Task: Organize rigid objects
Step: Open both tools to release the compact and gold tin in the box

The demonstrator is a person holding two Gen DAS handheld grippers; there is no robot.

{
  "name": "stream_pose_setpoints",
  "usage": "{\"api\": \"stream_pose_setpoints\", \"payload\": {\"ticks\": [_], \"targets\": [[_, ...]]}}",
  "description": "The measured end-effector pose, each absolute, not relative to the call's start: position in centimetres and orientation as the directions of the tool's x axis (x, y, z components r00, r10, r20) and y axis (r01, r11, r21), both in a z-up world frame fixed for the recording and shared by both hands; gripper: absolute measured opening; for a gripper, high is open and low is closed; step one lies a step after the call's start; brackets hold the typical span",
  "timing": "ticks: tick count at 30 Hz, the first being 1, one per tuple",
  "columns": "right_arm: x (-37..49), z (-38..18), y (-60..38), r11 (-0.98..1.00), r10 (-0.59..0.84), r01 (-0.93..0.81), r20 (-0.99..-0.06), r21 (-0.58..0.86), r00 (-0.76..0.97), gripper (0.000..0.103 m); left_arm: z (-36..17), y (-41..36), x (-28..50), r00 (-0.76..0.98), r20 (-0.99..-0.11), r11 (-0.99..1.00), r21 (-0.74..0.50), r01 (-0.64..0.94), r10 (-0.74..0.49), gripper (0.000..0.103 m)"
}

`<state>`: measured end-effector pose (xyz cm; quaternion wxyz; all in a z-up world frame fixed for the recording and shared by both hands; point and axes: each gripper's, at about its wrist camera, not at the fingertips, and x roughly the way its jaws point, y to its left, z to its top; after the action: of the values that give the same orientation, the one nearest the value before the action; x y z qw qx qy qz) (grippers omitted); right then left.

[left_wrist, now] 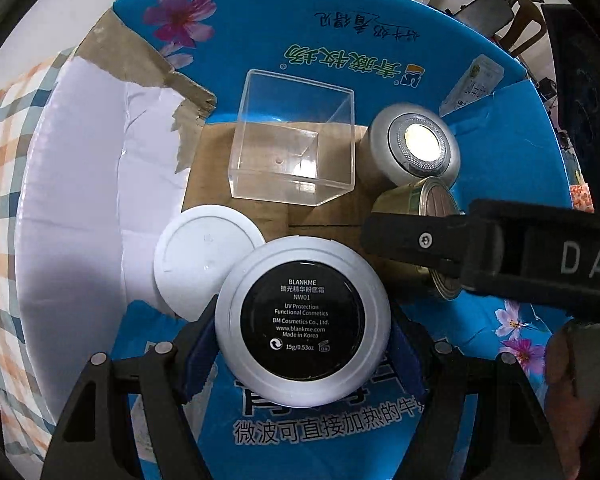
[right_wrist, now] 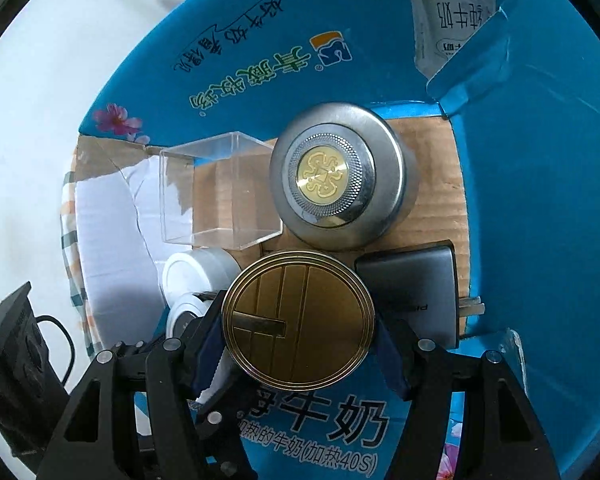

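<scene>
My left gripper (left_wrist: 302, 340) is shut on a white round cosmetics compact (left_wrist: 302, 322) with a black label, held inside a blue cardboard box (left_wrist: 340, 40). My right gripper (right_wrist: 298, 338) is shut on a gold round tin (right_wrist: 298, 317), also over the box; the tin and right gripper show in the left wrist view (left_wrist: 416, 200). On the box floor stand a clear plastic cube (left_wrist: 294, 148), a silver round tin (left_wrist: 412, 148) with a gold centre, and a white round jar (left_wrist: 204, 260). These also show in the right wrist view: the cube (right_wrist: 216, 192), the silver tin (right_wrist: 336, 180), the jar (right_wrist: 198, 272).
A grey flat device (right_wrist: 414, 296) lies on the box floor at the right of the gold tin. A milk carton picture (right_wrist: 452, 8) is on the box wall. A checked cloth (left_wrist: 8, 160) lies outside the torn left wall. A black object (right_wrist: 16, 360) with a cable sits outside, lower left.
</scene>
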<state>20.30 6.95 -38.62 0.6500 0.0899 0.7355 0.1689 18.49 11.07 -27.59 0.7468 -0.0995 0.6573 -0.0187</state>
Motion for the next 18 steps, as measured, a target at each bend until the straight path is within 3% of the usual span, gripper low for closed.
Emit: {"api": "stream_pose_setpoints", "payload": {"ticks": [2,4,8,12,15,18], "targets": [[20.2,-38.6,6.9,0.93,0.342,-0.09,-0.929,0.356,-0.142,0.072,-27.5,11.2,18.5,0.123,-0.98,0.978,-0.173,-0.116,-0.159,0.073],[20.0,-38.3,6.2,0.933,0.335,-0.089,-0.932,0.348,-0.14,0.086,-27.7,11.5,19.0,0.109,-0.982,0.978,-0.166,-0.126,-0.153,0.074],[19.7,-38.1,5.1,0.938,0.322,-0.091,-0.937,0.335,-0.136,0.086,-28.0,12.2,18.8,0.104,-0.984,0.976,-0.16,-0.148,-0.145,0.088],[19.2,-37.5,3.9,0.943,0.306,-0.096,-0.943,0.319,-0.133,0.086,-28.3,12.9,17.8,0.096,-0.984,0.972,-0.166,-0.166,-0.152,0.089],[18.6,-36.3,3.3,0.951,0.269,-0.13,-0.958,0.281,-0.105,0.088,-27.8,12.8,16.6,0.113,-0.984,0.973,-0.153,-0.173,-0.135,0.099],[17.8,-34.7,2.8,0.953,0.239,-0.174,-0.969,0.247,-0.067,0.093,-26.9,12.9,15.9,0.131,-0.986,0.974,-0.126,-0.186,-0.103,0.103]]}}
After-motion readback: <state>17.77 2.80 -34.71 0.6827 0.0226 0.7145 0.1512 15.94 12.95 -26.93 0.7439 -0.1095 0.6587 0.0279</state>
